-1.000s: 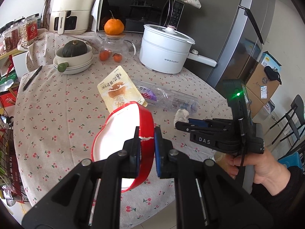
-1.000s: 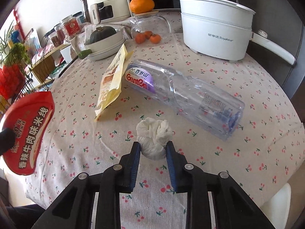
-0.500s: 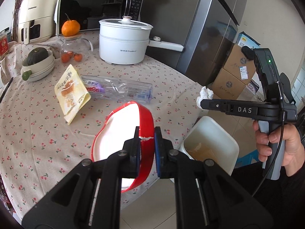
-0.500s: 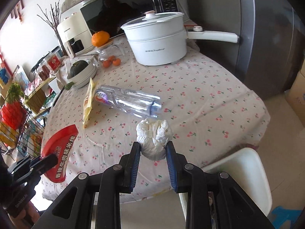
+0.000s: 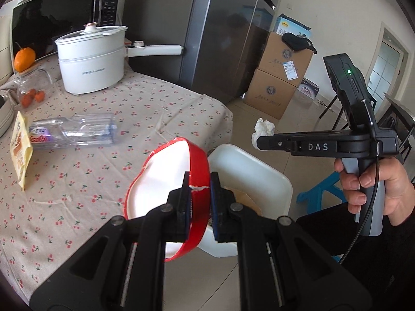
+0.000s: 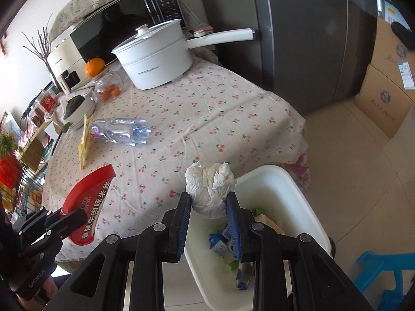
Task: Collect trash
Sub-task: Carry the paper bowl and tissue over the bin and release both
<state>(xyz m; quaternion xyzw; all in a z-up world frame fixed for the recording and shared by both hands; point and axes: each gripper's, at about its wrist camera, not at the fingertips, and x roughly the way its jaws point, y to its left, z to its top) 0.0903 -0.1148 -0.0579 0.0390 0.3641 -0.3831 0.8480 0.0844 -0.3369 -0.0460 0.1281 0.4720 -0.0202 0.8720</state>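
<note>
At the far left of the round table [image 6: 207,119] with its cherry-print cloth we see a flat yellow snack pouch [image 5: 19,145] lying beside a clear, crushed plastic water bottle [image 5: 75,132] on its side, both well back from the table edge; behind them stand a small glass jar of little oranges [image 6: 109,88] and a white electric pot with a lid and long handle [image 6: 158,59]. Moving right, our left gripper [image 5: 199,197] reaches forward level over the table edge, its jaws pinched narrow on the rim of a red oval food container with a white inside [image 5: 168,189], which it holds tilted on edge, partly over the cloth and partly over the bin. Just beyond and below sits the white rectangular plastic trash bin [image 6: 285,189] on the tiled floor against the hanging cloth, already holding a blue-and-white carton and other scraps. To the right, our bare right hand [image 5: 376,189] grips the handle of the right gripper [image 6: 208,207], held out level above the bin; its jaws are closed onto a crumpled white paper tissue [image 6: 210,186], which hangs in the air over the near corner of the bin. Farther right stand stacked brown cardboard boxes [image 5: 280,77] beside a tall grey refrigerator [image 5: 223,39].
</note>
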